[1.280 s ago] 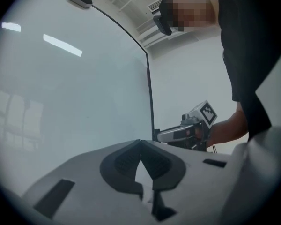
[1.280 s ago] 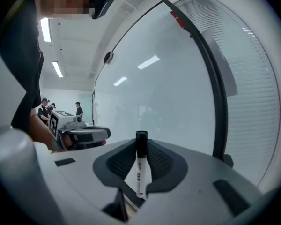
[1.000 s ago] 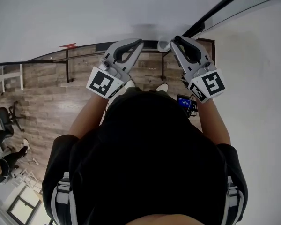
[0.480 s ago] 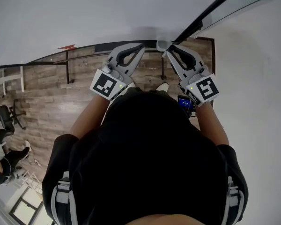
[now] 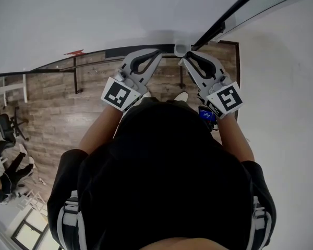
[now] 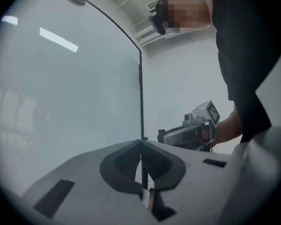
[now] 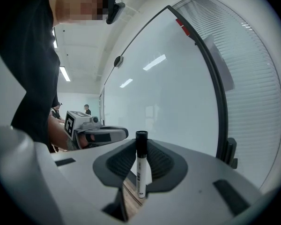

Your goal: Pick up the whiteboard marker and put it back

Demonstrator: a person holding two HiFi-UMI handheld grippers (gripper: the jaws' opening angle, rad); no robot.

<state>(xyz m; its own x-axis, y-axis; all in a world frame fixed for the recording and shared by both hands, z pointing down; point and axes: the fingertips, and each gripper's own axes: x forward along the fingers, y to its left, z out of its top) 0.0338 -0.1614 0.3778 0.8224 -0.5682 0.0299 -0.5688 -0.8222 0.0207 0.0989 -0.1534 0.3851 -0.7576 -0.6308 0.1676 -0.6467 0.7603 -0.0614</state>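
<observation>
The whiteboard marker (image 7: 141,165), white with a black cap, stands upright between my right gripper's (image 7: 140,159) pads, cap on top. In the head view that right gripper (image 5: 188,59) points at the whiteboard's (image 5: 94,14) lower edge, and the marker's top (image 5: 182,49) shows at its tips. Just to the left my left gripper (image 5: 156,52) is shut and holds nothing; its tips (image 6: 141,143) meet in front of the board's black frame line. Each gripper shows in the other's view: the right gripper (image 6: 189,134) and the left gripper (image 7: 100,134).
The whiteboard's black frame (image 7: 216,95) curves along its right side, with blinds beyond. A red item (image 5: 75,51) sits at the board's lower edge to the left. Below lies wood flooring (image 5: 52,113), an office chair (image 5: 5,132) and a seated person (image 5: 5,178).
In the head view my right gripper has shifted left and slightly down, closer to the left gripper, still holding the marker. The left gripper has stayed where it was.
</observation>
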